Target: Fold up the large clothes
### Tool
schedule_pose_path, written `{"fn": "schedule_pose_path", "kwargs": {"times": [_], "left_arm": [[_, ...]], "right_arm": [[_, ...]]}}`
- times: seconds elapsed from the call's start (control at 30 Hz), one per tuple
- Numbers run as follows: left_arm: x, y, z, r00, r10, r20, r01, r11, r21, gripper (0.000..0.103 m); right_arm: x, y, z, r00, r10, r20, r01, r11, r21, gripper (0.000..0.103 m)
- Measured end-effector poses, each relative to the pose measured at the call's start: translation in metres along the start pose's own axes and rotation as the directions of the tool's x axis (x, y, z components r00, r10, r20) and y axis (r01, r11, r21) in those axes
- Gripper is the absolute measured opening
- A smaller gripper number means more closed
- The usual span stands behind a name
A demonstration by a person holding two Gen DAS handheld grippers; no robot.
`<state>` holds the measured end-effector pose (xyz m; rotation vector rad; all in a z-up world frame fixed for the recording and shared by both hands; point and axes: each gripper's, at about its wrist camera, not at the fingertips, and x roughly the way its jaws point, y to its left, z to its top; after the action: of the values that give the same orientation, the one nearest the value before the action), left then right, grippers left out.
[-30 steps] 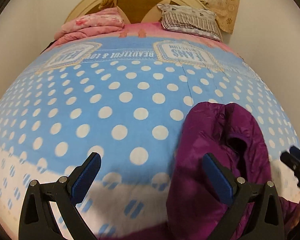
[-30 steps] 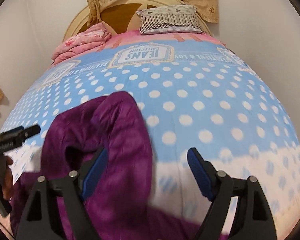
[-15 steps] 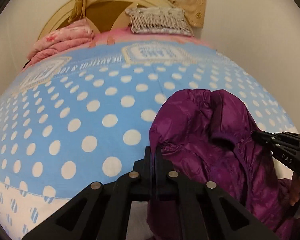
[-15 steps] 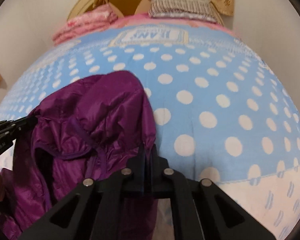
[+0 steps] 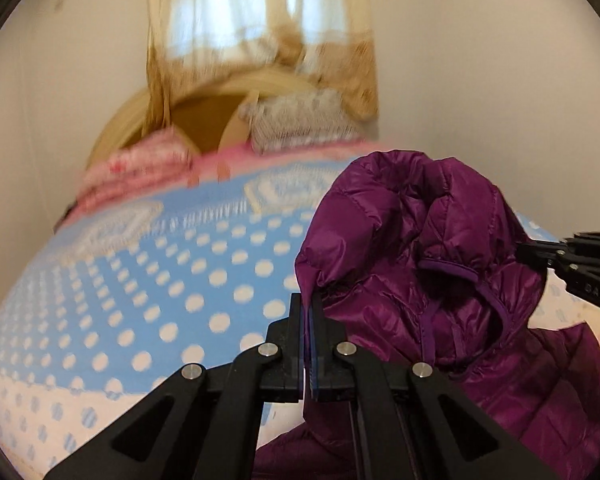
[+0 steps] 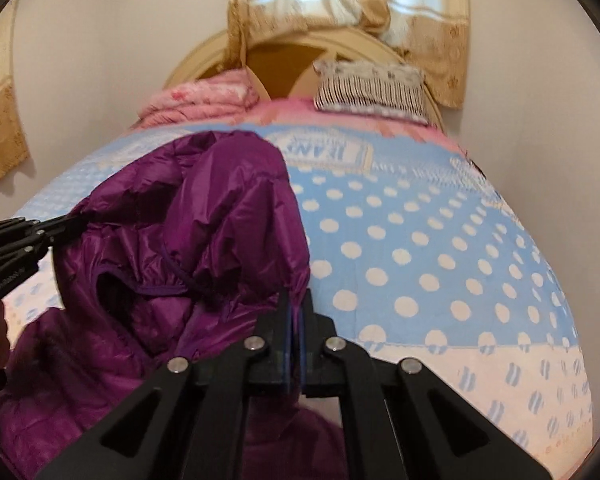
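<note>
A shiny purple quilted jacket (image 5: 428, 280) with a hood hangs lifted over the bed, its lower part still trailing on the bedspread (image 5: 180, 280). My left gripper (image 5: 309, 304) is shut on the jacket's left edge. My right gripper (image 6: 296, 300) is shut on the jacket (image 6: 188, 240) at its right edge. Each gripper shows in the other's view: the right gripper (image 5: 540, 256) at the far right, the left gripper (image 6: 66, 222) at the far left. The hood opening faces me between the two grips.
The bedspread (image 6: 420, 248) is blue with white dots, white near me. At the head of the bed lie a folded pink quilt (image 6: 204, 100) and a striped pillow (image 6: 372, 90) against a rounded headboard (image 6: 284, 46). Curtains (image 6: 340, 0) hang behind. Walls close both sides.
Both grippers went from wide open to shut on the jacket's edges. They then rose and tilted up, lifting the jacket's upper part off the bedspread.
</note>
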<state>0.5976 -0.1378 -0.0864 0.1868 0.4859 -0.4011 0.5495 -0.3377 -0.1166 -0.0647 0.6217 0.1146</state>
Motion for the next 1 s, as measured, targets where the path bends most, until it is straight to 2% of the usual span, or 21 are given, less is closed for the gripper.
{"fn": "schedule_pose_path", "kwargs": {"times": [0.07,0.2,0.4,0.5,0.57,0.63,0.7,0.73,0.77,0.8,0.83,0.87,0.9,1.0], "left_arm": [[-0.024,-0.006,-0.007,0.998,-0.001,0.058,-0.001,0.999,0.036,0.001],[-0.054,-0.015,-0.027,0.994,-0.009,0.11,0.0,0.996,0.086,0.001],[-0.086,-0.023,-0.067,0.992,-0.02,0.125,0.003,0.991,0.133,0.001],[-0.096,-0.027,-0.091,0.995,-0.019,0.097,0.004,0.987,0.158,0.002],[-0.099,-0.028,-0.109,0.999,-0.009,0.034,0.003,0.983,0.181,0.003],[-0.102,-0.021,-0.121,0.999,-0.014,-0.031,0.019,0.984,0.175,0.004],[-0.111,-0.013,-0.13,0.998,-0.013,-0.055,0.022,0.985,0.17,0.008],[-0.116,-0.008,-0.133,0.998,-0.008,-0.059,0.018,0.986,0.165,0.02],[-0.121,-0.005,-0.137,0.998,-0.005,-0.062,0.014,0.988,0.152,0.033],[-0.126,0.001,-0.137,0.998,0.007,-0.059,0.001,0.992,0.124,0.068],[-0.131,0.006,-0.136,0.999,0.03,-0.041,-0.026,0.995,0.093,0.096],[-0.136,0.01,-0.133,0.998,0.059,-0.008,-0.059,0.997,0.056,0.1],[-0.14,0.014,-0.126,0.997,0.067,0.021,-0.068,0.998,0.015,0.1],[-0.131,0.011,-0.107,0.997,0.079,-0.013,-0.079,0.995,-0.055,0.1]], "right_arm": [[-0.015,0.001,-0.005,0.999,0.01,0.032,-0.01,1.0,0.002,0.003],[-0.033,0.004,-0.023,0.998,0.025,0.062,-0.026,1.0,0.013,0.003],[-0.047,0.007,-0.058,0.999,0.04,0.029,-0.04,0.999,0.029,0.003],[-0.054,0.01,-0.078,0.998,0.061,-0.015,-0.061,0.998,0.011,0.003],[-0.06,0.008,-0.091,0.999,0.046,-0.029,-0.046,0.999,0.007,0.005],[-0.064,0.001,-0.1,0.995,0.06,-0.074,-0.058,0.998,0.029,0.012],[-0.072,-0.007,-0.11,0.994,0.034,-0.102,-0.03,0.999,0.039,0.013],[-0.077,-0.012,-0.113,0.992,0.039,-0.117,-0.033,0.998,0.051,0.013],[-0.081,-0.015,-0.115,0.989,0.045,-0.14,-0.036,0.997,0.064,0.018],[-0.084,-0.017,-0.117,0.987,0.047,-0.157,-0.036,0.997,0.073,0.024],[-0.089,-0.017,-0.117,0.985,0.053,-0.164,-0.04,0.996,0.082,0.043],[-0.095,-0.016,-0.116,0.985,0.068,-0.162,-0.052,0.994,0.098,0.065],[-0.098,-0.014,-0.114,0.984,0.081,-0.156,-0.064,0.992,0.111,0.07],[-0.106,0.006,-0.105,0.986,0.099,-0.132,-0.084,0.99,0.113,0.071]]}}
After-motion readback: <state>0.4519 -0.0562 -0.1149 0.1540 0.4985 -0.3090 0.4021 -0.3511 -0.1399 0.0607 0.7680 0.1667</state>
